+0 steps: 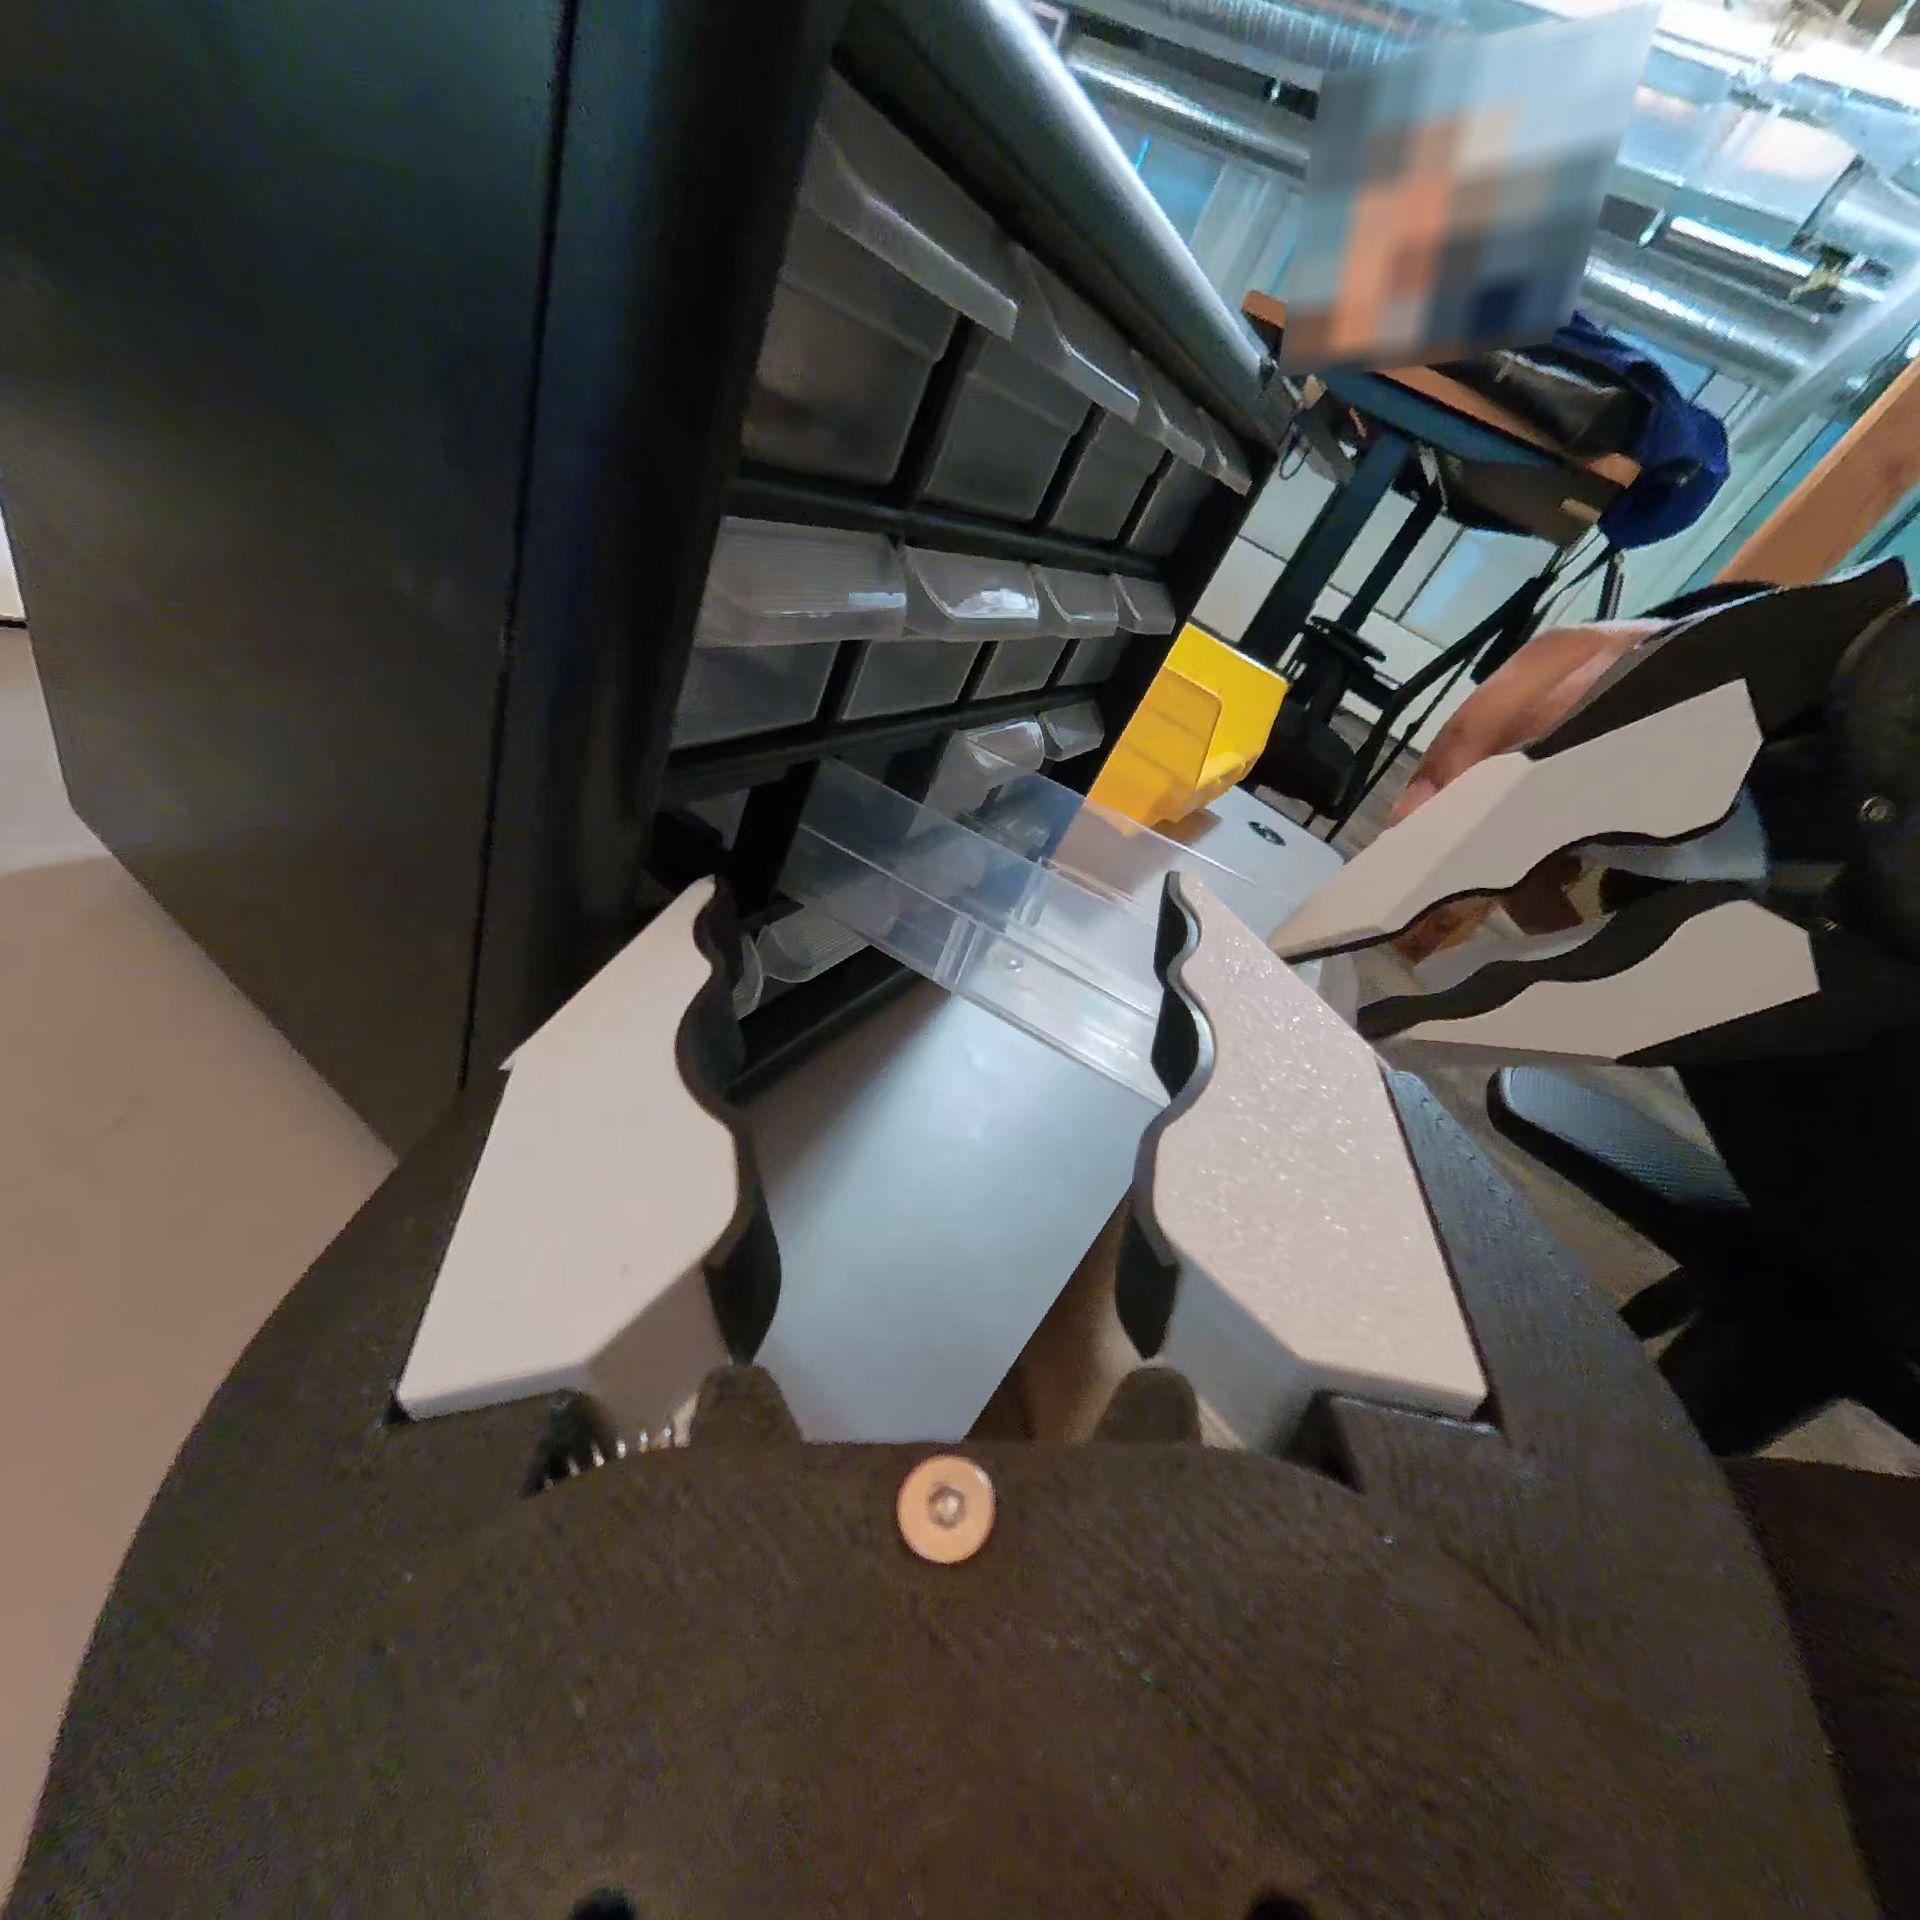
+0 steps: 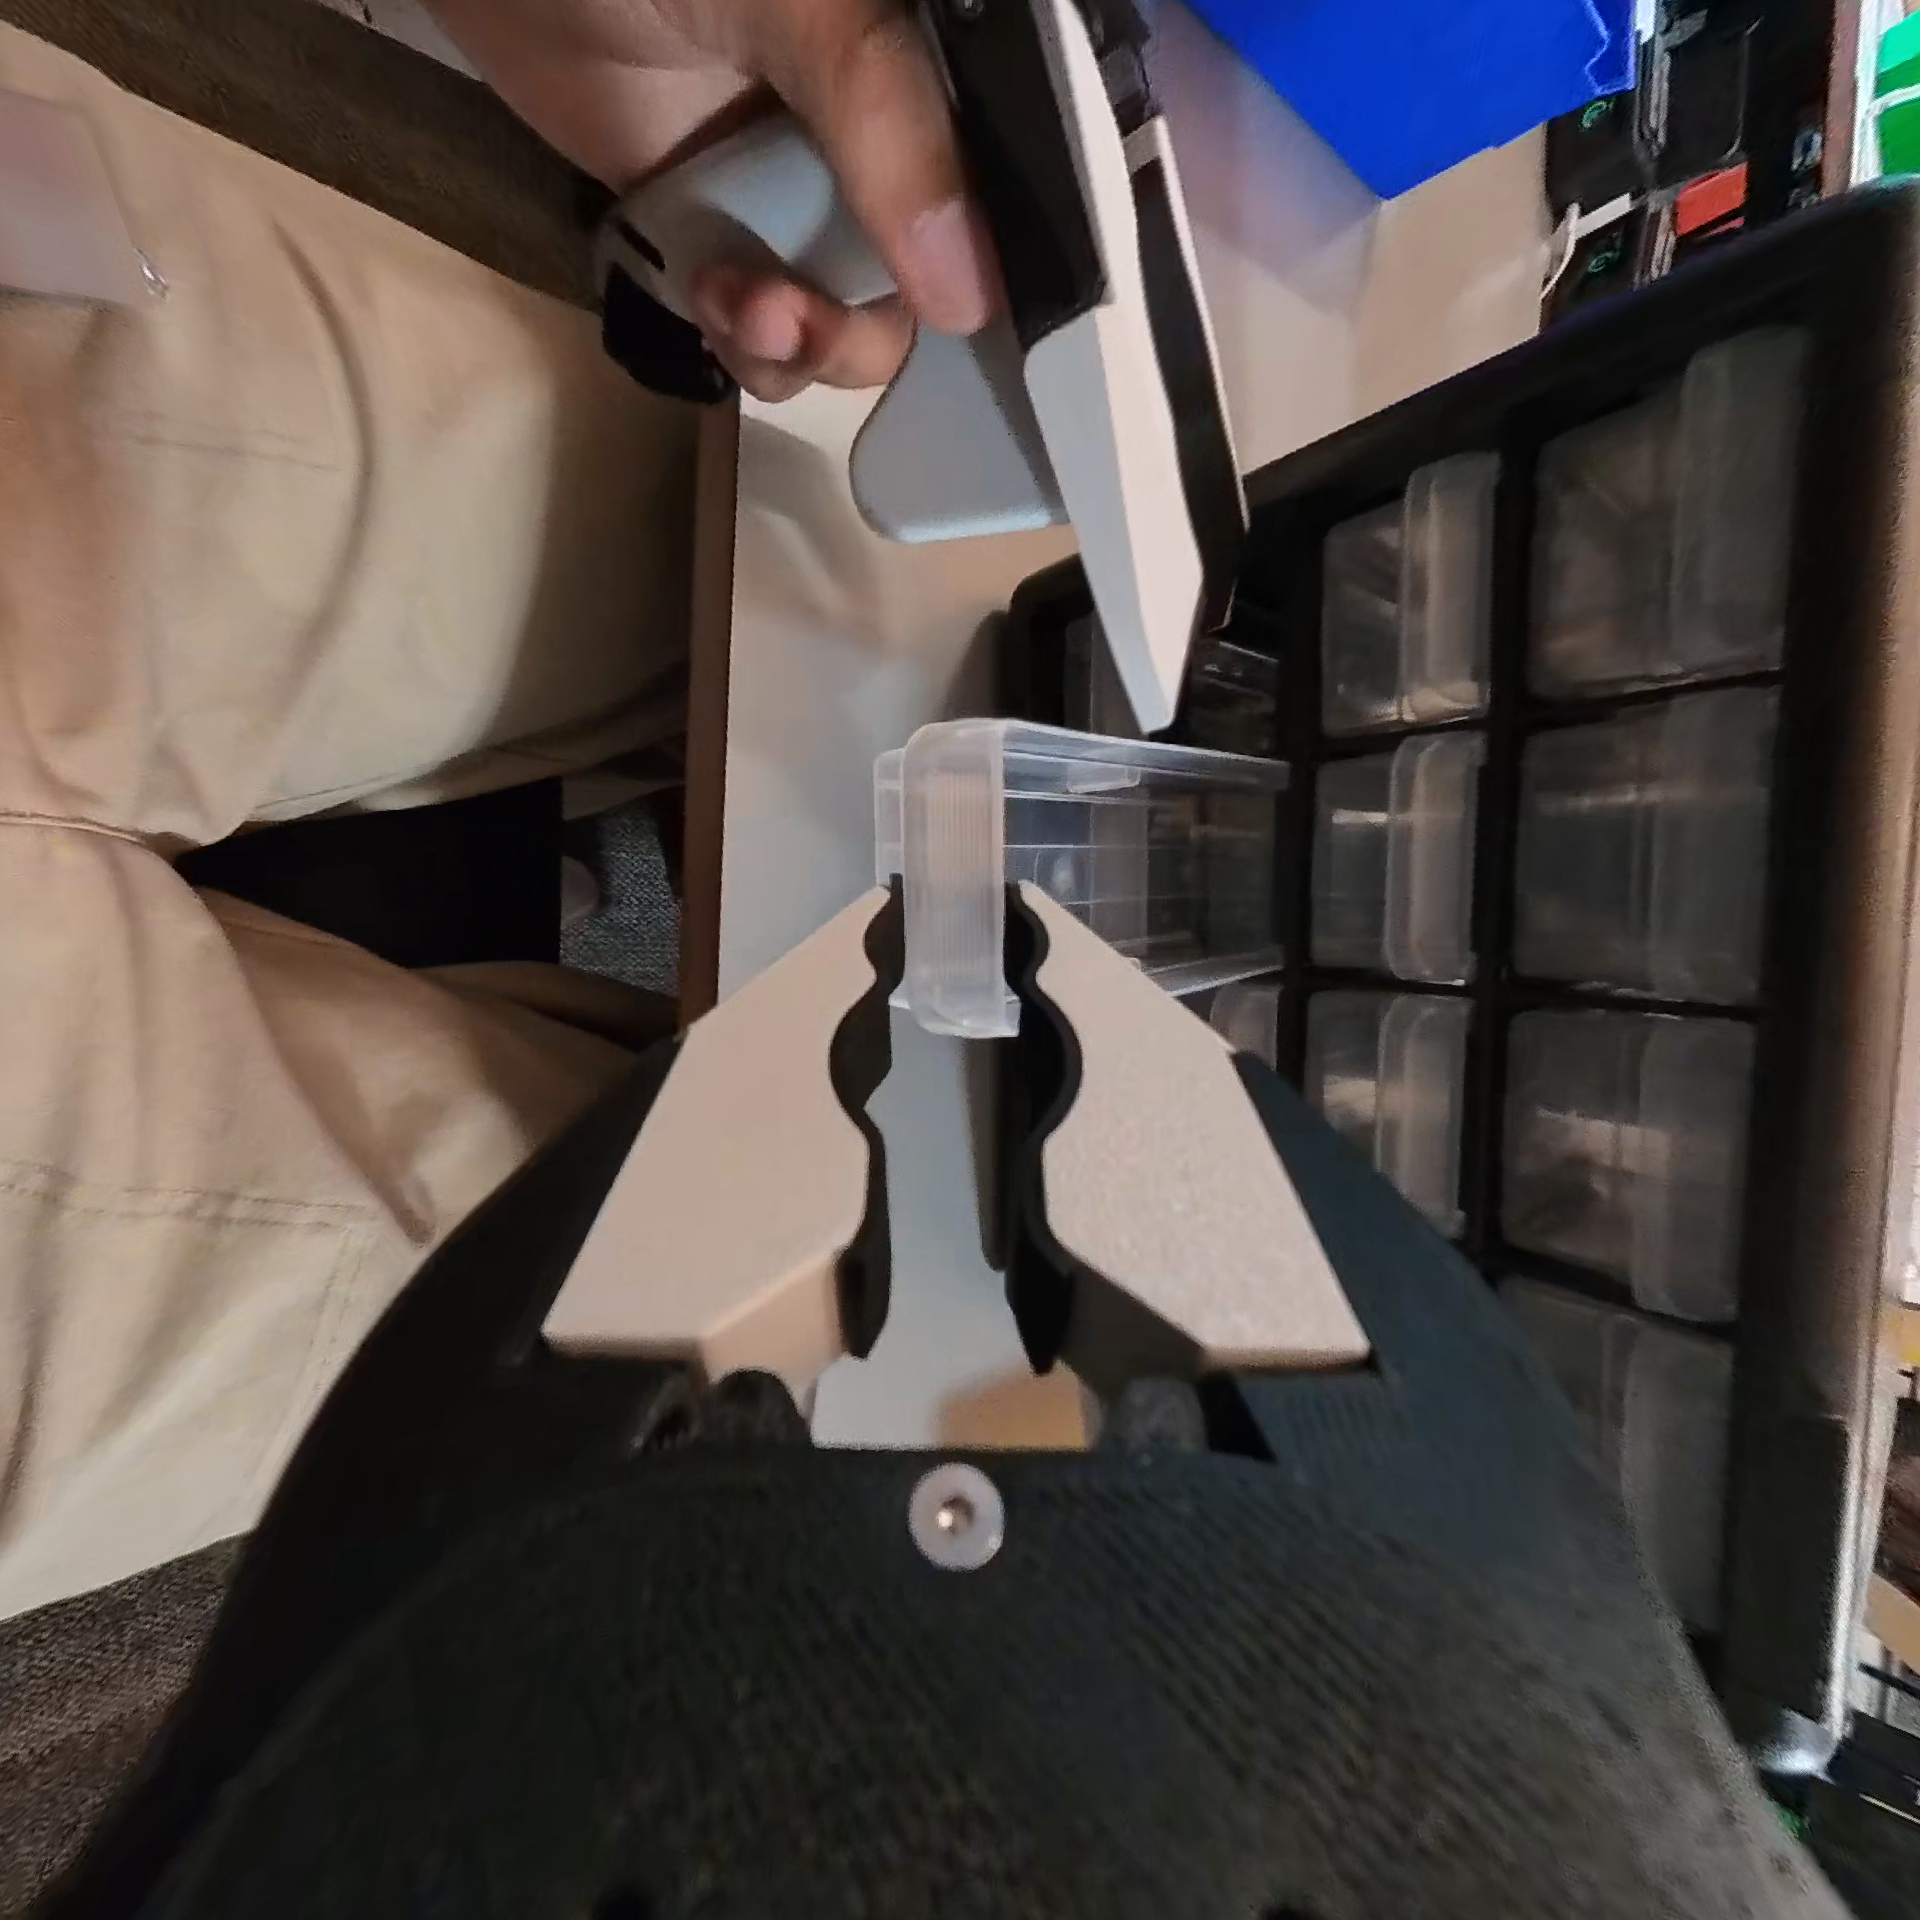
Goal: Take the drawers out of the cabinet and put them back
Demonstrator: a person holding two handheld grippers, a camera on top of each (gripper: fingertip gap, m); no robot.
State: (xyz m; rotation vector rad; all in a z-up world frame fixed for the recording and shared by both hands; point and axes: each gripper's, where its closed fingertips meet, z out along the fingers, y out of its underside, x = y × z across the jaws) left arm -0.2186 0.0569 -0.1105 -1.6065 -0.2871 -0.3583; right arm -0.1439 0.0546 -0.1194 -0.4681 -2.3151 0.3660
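Observation:
A black cabinet point(image 1: 312, 520) holds rows of clear plastic drawers. One clear drawer point(image 2: 1091, 831) in a low row sticks partly out of its slot. My right gripper point(image 2: 954, 899) is shut on that drawer's front handle tab point(image 2: 956, 935). In the left wrist view the same drawer point(image 1: 987, 914) reaches out between my left gripper's fingers. My left gripper point(image 1: 940, 904) is open, with its jaws wide apart at the cabinet's front corner, and the drawer's edge lies against its right finger. The right gripper point(image 1: 1320, 977) shows at the right there. The left gripper point(image 2: 1169, 696), held by a hand, shows above the drawer.
A yellow bin point(image 1: 1184, 748) stands on the light table point(image 1: 125, 1039) past the cabinet. A desk point(image 1: 1475, 416) and a chair are farther back. A person's beige trousers point(image 2: 260, 623) fill the left of the right wrist view. A blue bin point(image 2: 1403, 83) is above the cabinet point(image 2: 1507, 707).

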